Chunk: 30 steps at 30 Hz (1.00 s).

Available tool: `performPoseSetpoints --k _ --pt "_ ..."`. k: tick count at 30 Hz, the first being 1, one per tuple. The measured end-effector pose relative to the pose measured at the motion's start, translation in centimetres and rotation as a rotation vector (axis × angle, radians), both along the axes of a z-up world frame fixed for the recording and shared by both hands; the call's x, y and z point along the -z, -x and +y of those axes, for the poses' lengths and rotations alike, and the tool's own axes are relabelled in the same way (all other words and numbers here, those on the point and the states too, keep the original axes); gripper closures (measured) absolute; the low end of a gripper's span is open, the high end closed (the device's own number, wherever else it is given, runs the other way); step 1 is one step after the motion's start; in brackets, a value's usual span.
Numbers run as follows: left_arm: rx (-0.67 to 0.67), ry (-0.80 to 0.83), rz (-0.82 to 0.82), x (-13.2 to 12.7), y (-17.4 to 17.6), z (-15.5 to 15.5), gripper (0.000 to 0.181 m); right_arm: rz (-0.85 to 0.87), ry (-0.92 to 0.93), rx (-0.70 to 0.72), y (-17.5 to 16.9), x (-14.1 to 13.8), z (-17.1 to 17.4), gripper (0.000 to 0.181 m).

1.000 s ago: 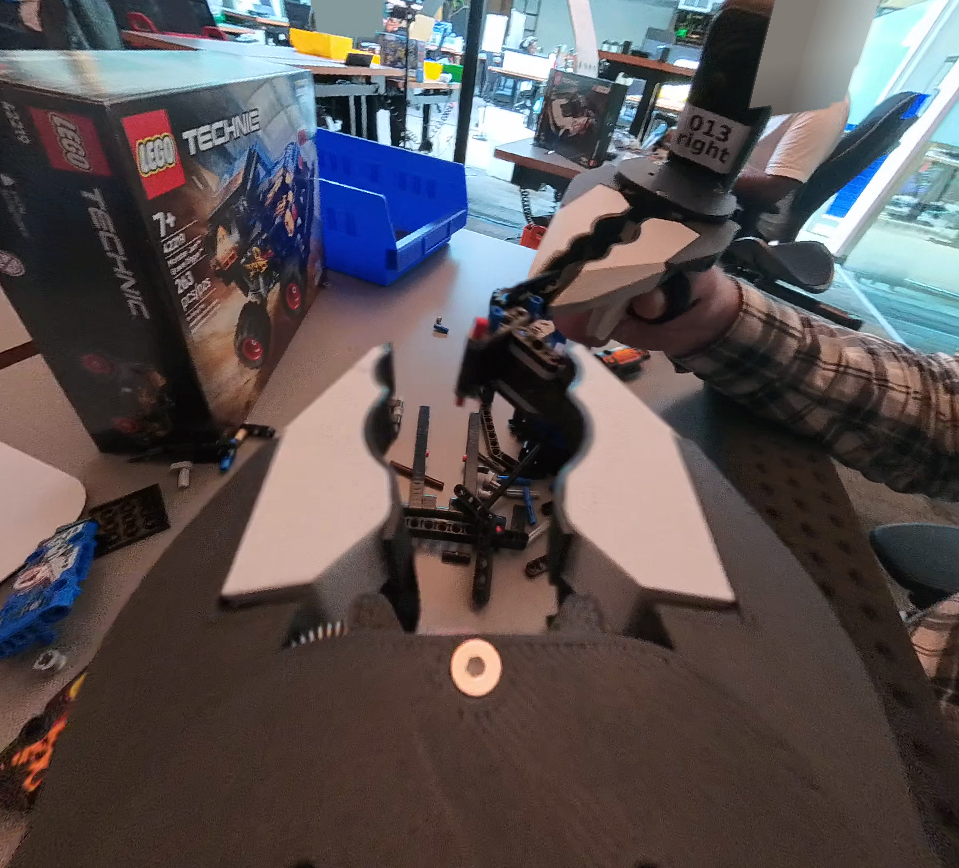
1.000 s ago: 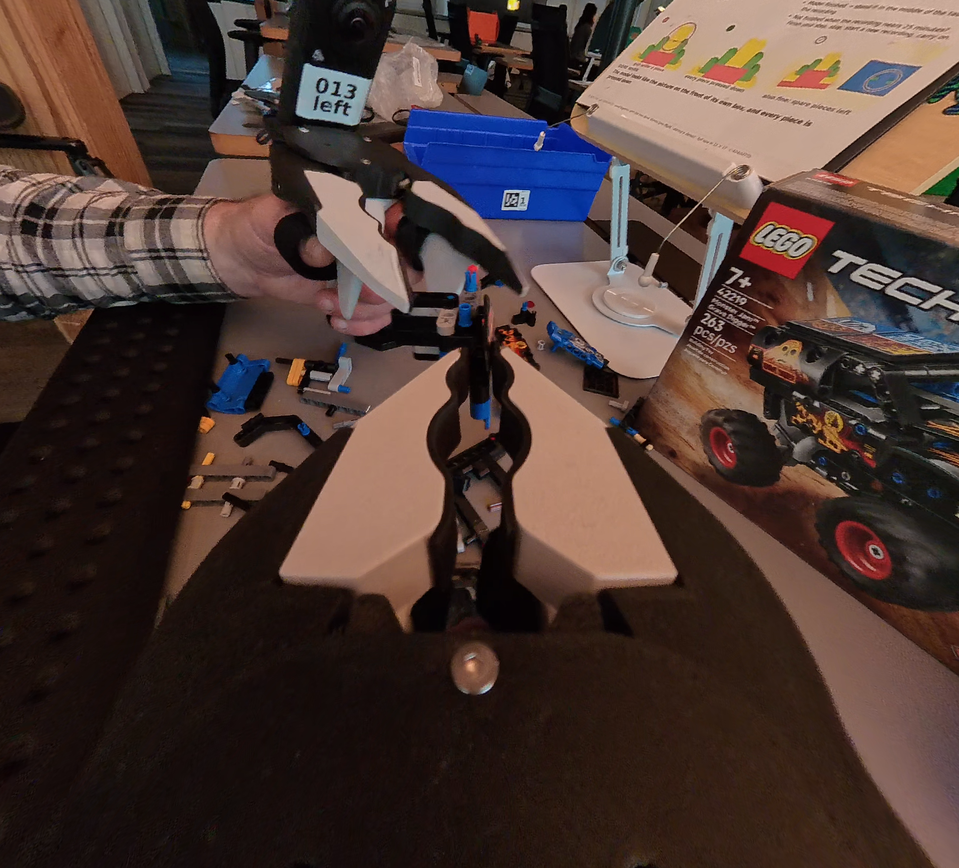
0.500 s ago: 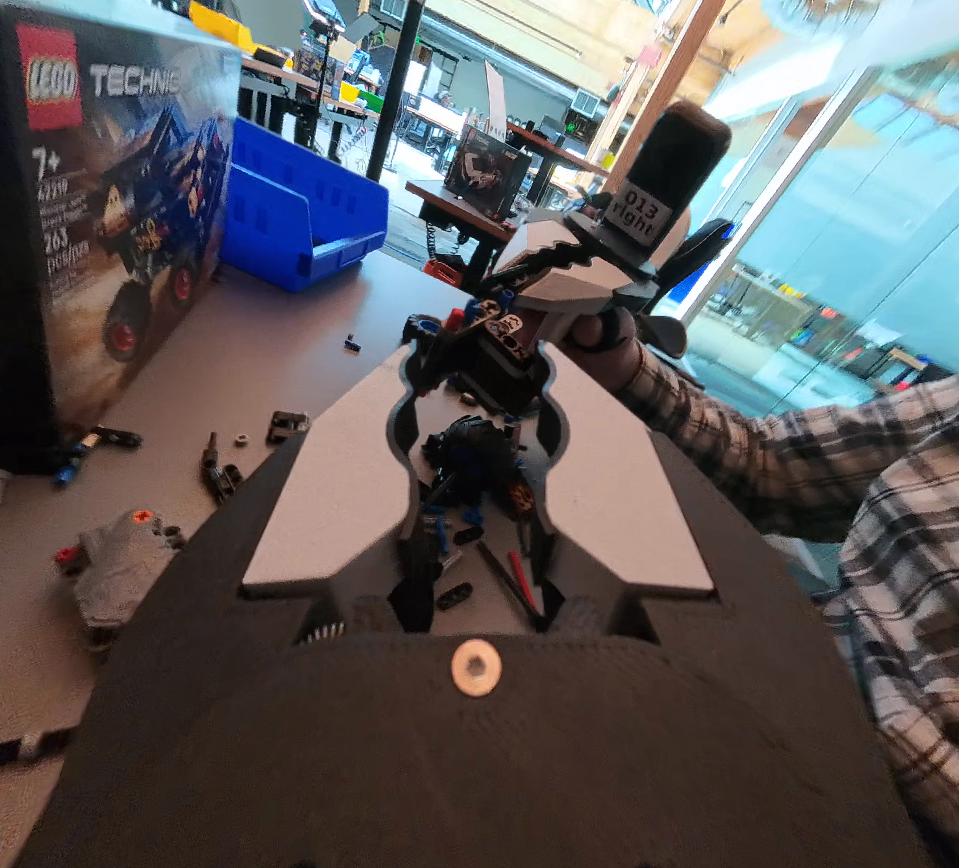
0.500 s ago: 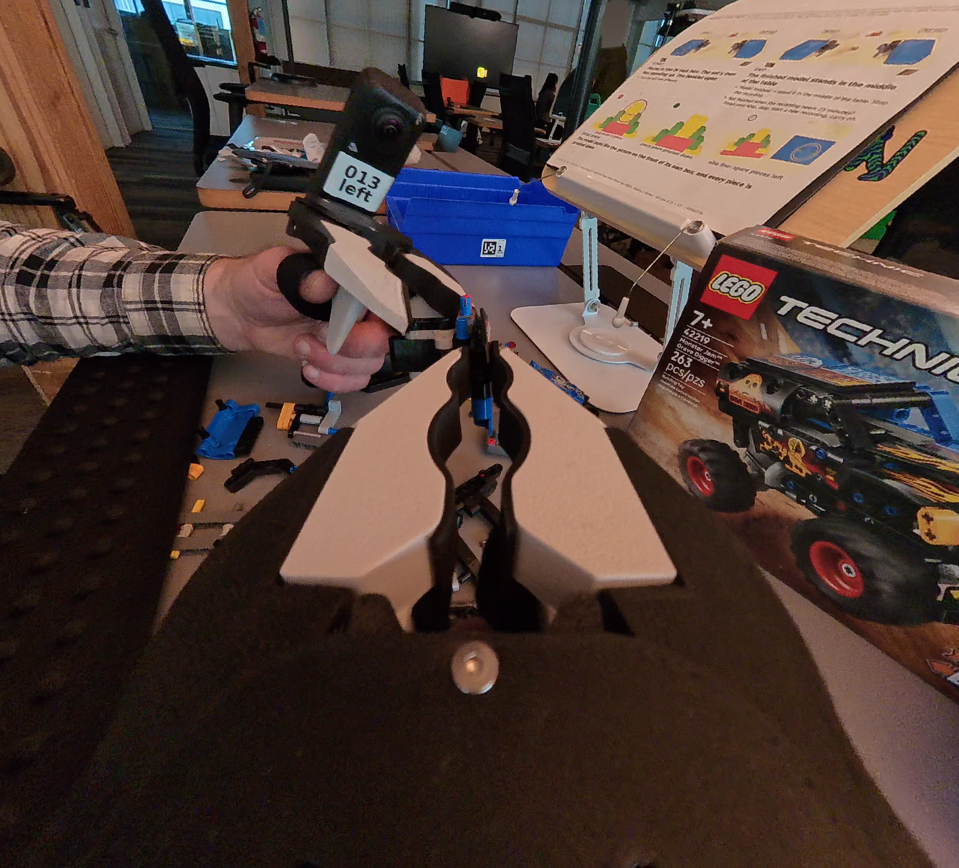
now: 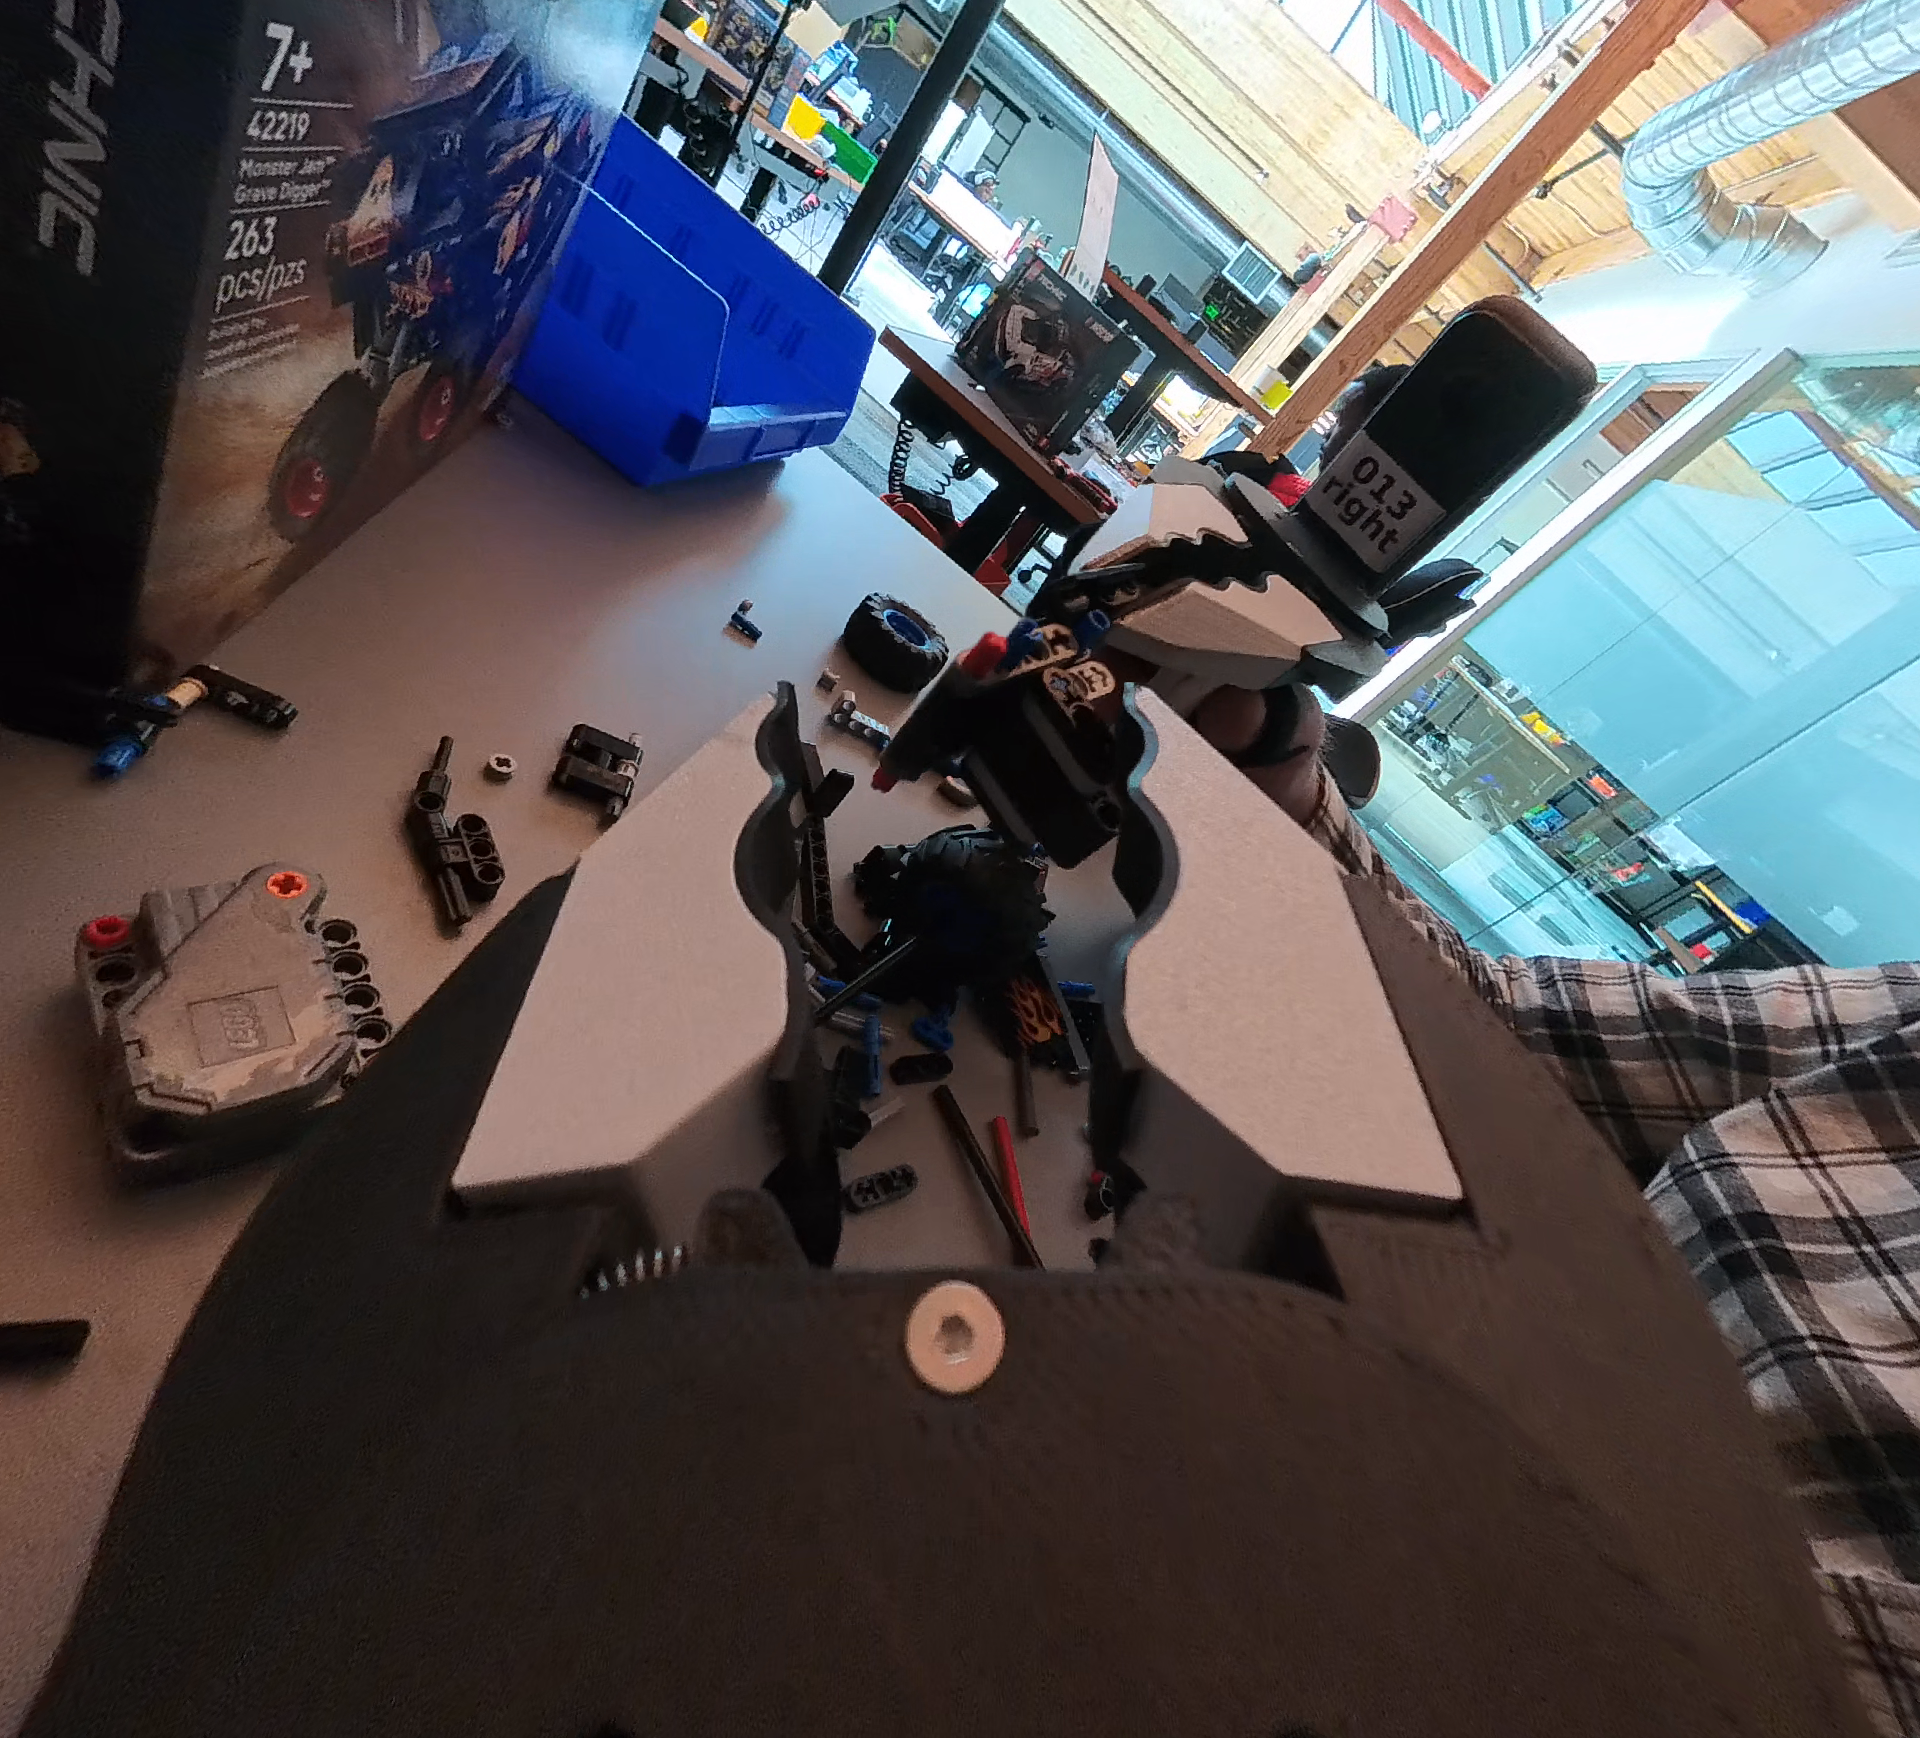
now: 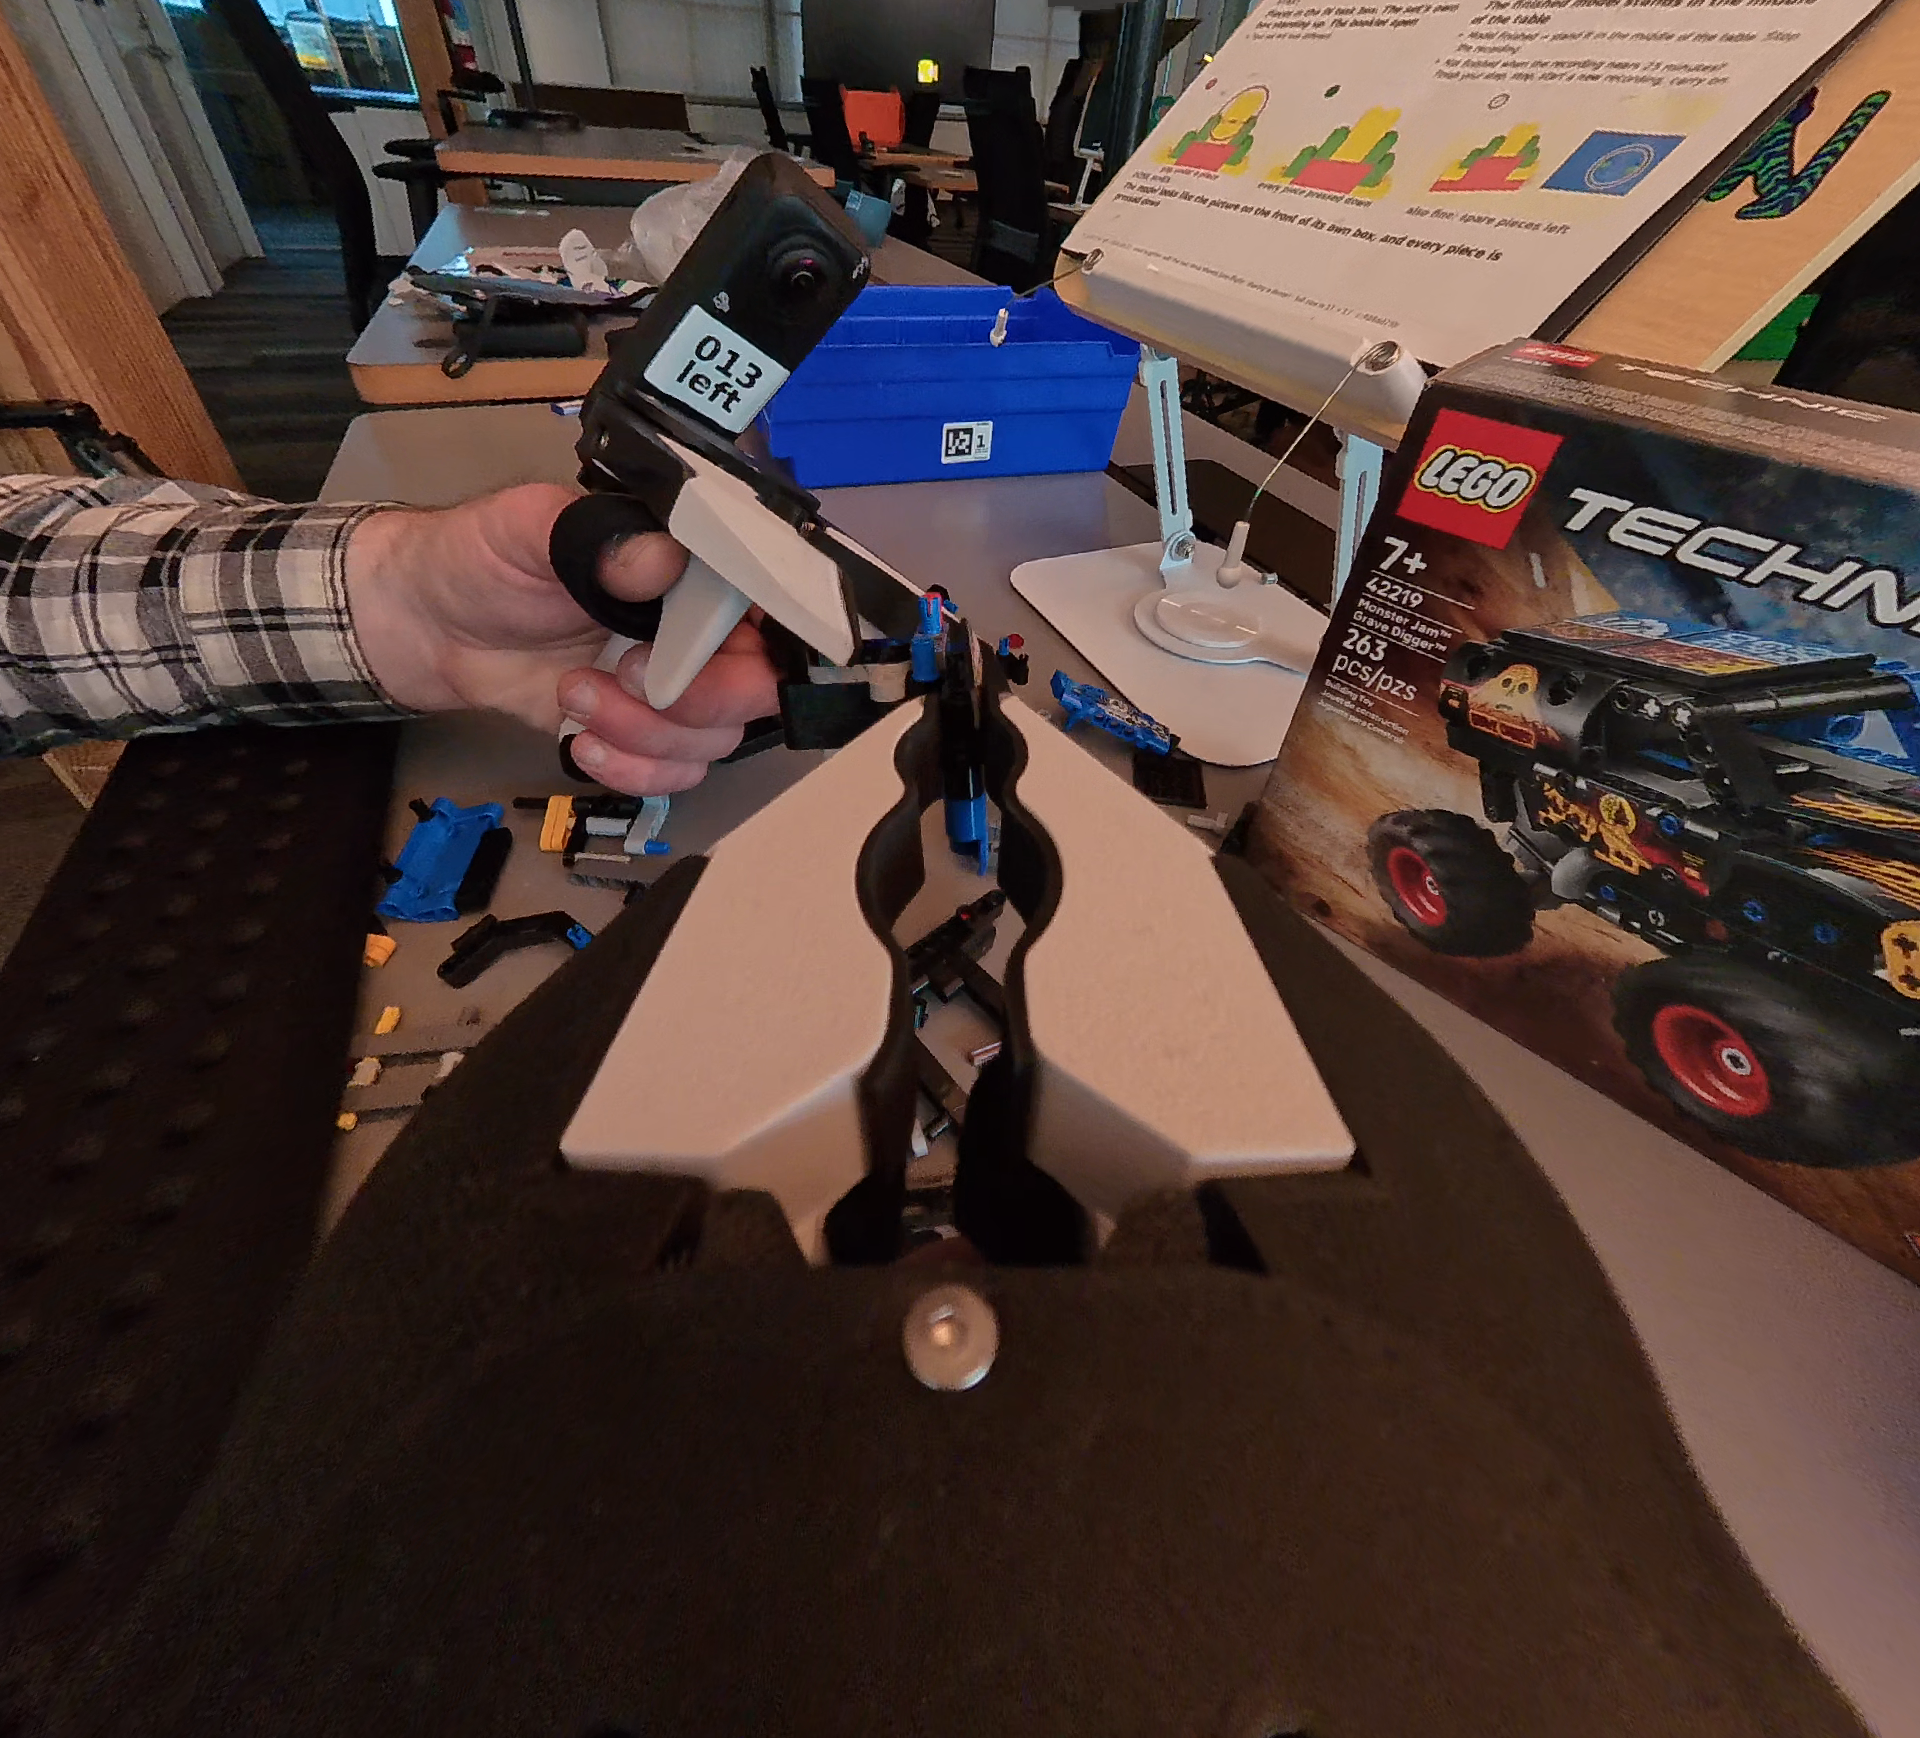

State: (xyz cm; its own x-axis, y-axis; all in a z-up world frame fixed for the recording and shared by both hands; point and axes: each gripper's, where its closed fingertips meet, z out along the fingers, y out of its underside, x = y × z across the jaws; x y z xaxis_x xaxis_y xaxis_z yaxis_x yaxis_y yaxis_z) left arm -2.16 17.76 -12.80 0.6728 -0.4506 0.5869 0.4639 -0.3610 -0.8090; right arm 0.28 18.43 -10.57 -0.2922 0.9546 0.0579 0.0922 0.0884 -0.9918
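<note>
Printed writing is carried by the toy box (image 6: 1621, 753) at the table edge, the instruction sheet (image 6: 1507, 88) on its stand, a sticker on each gripper camera, and a tag on the blue bin (image 6: 966, 442).

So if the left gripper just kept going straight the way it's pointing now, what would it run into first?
Most likely the black brick assembly that the right gripper holds. It sits right at the tips of the open left gripper, seemingly brushing one finger. Depth is hard to judge, so contact may already exist.
</note>
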Motion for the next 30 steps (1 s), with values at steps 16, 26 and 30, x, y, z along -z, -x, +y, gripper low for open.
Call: performPoseSetpoints --k 16,26,30 --pt "-0.024 -0.176 0.445 -0.9 -1.8 -0.8 0.136 0.065 0.047 -0.042 -0.4 -1.3 -0.7 0.175" --pt "-0.081 -0.198 0.847 0.7 -2.2 -0.7 0.181 -0.014 -0.312 0.025 0.1 0.7 -1.8 0.172" --pt "-0.045 -0.129 0.946 3.2 -1.7 -0.6 0.181 -0.053 -0.265 0.004 0.0 1.5 -1.4 0.176"
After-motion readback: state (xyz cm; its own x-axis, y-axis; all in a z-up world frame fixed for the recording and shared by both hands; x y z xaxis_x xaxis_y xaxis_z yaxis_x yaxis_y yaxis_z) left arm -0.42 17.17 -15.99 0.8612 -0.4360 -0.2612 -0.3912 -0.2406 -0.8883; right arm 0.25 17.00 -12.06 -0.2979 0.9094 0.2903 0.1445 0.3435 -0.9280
